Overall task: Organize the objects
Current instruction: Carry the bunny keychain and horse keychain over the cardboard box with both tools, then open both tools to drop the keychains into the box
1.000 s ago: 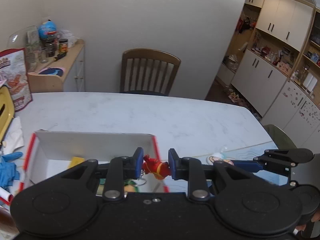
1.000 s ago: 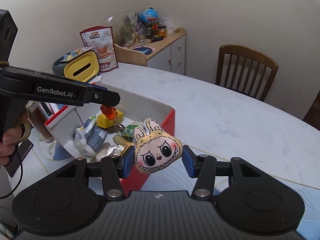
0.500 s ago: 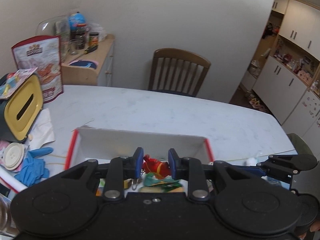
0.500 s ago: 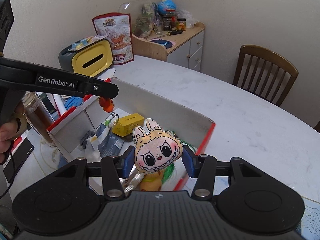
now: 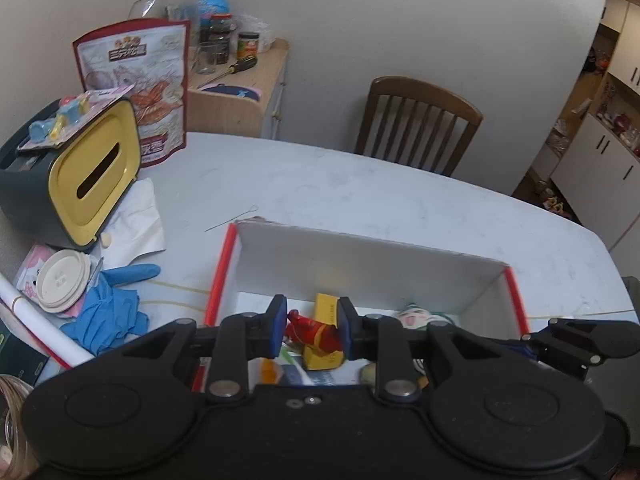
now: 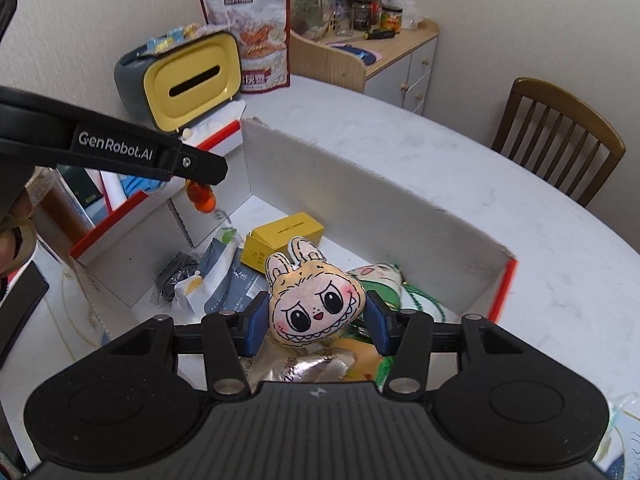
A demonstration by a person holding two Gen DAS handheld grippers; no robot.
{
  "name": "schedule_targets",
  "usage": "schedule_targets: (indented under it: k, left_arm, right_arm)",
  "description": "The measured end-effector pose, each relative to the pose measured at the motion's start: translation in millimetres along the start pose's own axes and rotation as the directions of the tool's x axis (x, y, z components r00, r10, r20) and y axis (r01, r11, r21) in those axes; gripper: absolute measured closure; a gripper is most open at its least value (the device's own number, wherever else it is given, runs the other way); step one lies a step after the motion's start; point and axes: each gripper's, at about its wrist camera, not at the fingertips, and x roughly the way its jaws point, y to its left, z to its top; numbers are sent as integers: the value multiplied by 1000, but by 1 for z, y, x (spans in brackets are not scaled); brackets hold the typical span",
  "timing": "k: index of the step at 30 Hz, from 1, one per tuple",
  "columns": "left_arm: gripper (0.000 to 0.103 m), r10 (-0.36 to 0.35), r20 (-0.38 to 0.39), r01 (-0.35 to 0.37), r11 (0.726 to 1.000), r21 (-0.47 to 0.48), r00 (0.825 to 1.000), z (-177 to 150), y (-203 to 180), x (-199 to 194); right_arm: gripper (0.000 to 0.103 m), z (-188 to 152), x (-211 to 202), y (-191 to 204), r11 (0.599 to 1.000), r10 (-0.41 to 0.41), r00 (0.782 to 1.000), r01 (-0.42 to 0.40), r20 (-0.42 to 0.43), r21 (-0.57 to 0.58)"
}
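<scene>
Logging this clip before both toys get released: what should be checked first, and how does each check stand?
1. Left gripper clamps the red figure keychain: ok.
2. Right gripper clamps the bunny-eared plush face: ok.
3. Keychain hangs over the red-edged box: ok.
4. Plush is above the box: ok.
5. Bare floor beneath the plush: not ok, packets lie there.
6. Height above contents: cannot tell.

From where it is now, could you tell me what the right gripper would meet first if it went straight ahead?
Probably the small yellow cardboard box in the red-edged white box, ahead of the right gripper and its cream bunny-eared plush face; depth is unclear.
</scene>
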Motion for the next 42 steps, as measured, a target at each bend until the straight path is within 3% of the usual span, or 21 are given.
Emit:
schedule_targets:
  k: [14,21,36,42]
  left_arm:
    - [78,75,-69,-71,996,54,995,-13,2,41]
    - [78,101,-89,-89,988,125,991,-21,-5,52]
    - [73,104,-133,-85,986,142,986,-30,-8,60]
    - [68,91,-127,-73,987,140,988,-32,-8,56]
  right_arm:
    - [53,-3,42,5,999,-21,996,19,-86,-26]
    - [53,-6,49,4,1000,-16,994,14,-110,-25]
    - [52,-9,45,3,1000,16,994,-17,-106,-13]
    - [46,-10,35,5,999,22,997,-24,-78,-21]
